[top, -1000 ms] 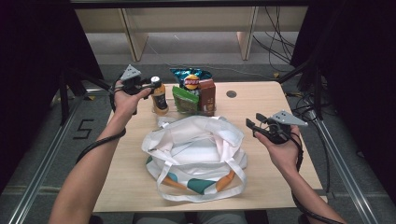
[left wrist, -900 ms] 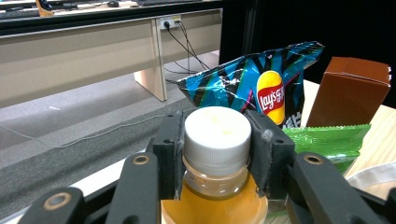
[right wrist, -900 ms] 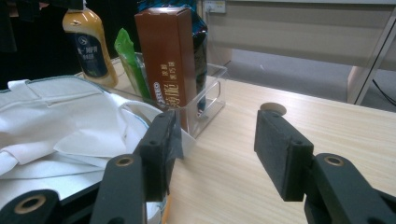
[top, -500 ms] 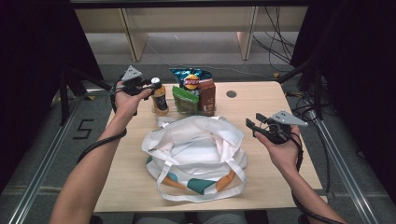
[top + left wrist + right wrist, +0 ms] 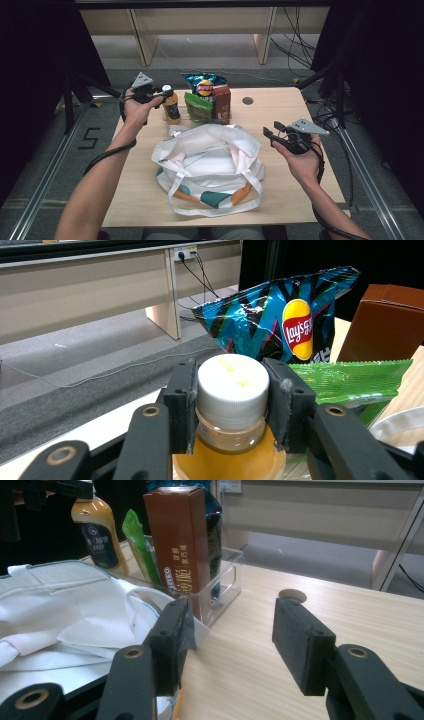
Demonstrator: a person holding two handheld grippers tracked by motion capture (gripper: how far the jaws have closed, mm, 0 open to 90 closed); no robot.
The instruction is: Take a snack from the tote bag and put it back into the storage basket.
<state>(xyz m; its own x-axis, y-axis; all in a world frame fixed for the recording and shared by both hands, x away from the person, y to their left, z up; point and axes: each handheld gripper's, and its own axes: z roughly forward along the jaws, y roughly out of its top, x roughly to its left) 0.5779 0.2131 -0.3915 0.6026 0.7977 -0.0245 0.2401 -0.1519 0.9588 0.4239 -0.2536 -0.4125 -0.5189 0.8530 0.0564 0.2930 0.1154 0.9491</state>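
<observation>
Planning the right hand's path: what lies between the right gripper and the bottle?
In the high view, the white tote bag and brown box lie between right gripper and bottle.

High view looks down over the table (image 5: 280,107); both claw views sit low, close, sharing the bottle (image 5: 230,440).

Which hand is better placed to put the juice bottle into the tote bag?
Left: its fingers already clamp the bottle cap. The right gripper hovers open beside the bag.
</observation>
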